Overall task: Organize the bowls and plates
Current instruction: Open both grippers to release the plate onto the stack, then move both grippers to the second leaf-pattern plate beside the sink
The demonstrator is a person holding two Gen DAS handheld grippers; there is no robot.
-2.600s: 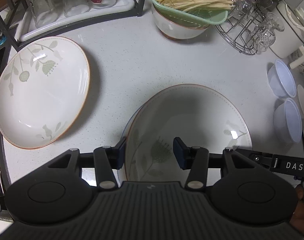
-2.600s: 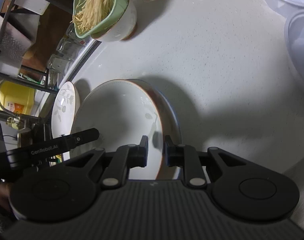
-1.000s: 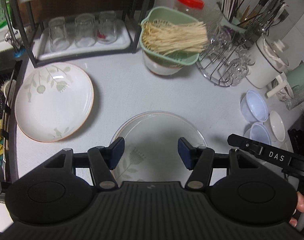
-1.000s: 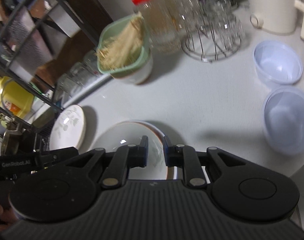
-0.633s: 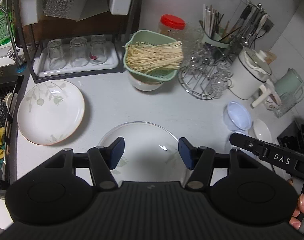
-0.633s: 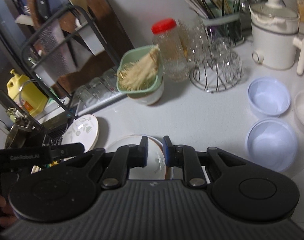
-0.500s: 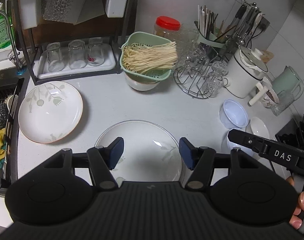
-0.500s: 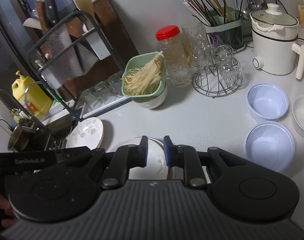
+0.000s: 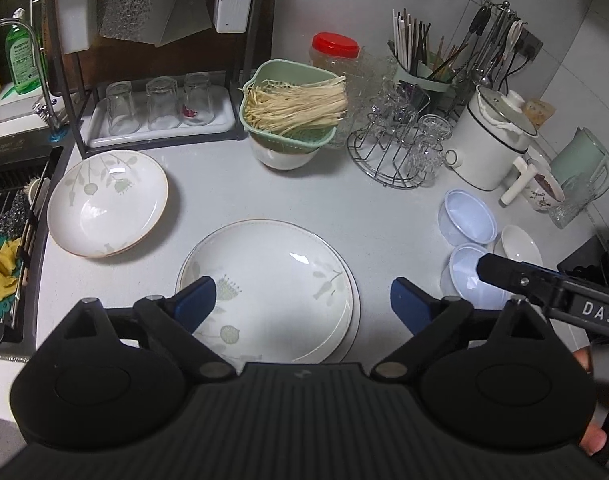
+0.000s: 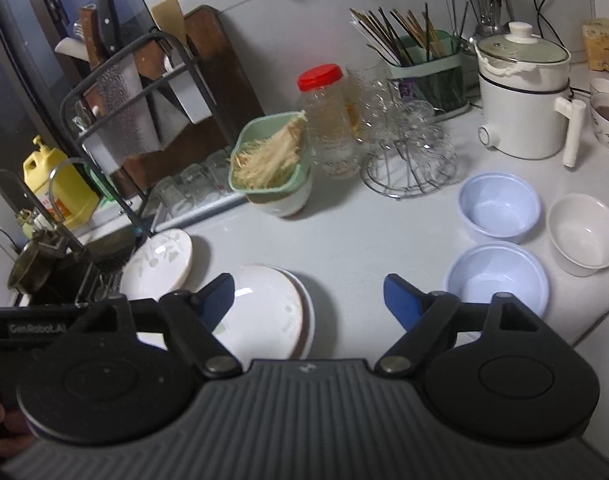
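A white leaf-patterned plate [image 9: 272, 284] lies stacked on another plate on the counter, below my left gripper [image 9: 302, 300], which is open, empty and held high. The stack shows in the right wrist view [image 10: 264, 312] too. My right gripper [image 10: 308, 300] is open and empty above the counter, right of the stack. A second patterned plate [image 9: 106, 202] lies at the left near the sink [image 10: 160, 256]. Two pale blue bowls [image 10: 498, 204] [image 10: 498, 276] and a white bowl [image 10: 584, 234] sit at the right.
A green strainer of noodles on a white bowl [image 9: 290, 120], a wire glass rack [image 9: 400, 152], a white cooker [image 9: 492, 140], a red-lidded jar [image 10: 324, 116] and a tray of glasses [image 9: 156, 110] line the back. The sink [image 9: 8, 208] is at the left.
Both grippers rose away from the stacked plates and both opened wide. The right gripper, earlier shut near the plate rim, now holds nothing.
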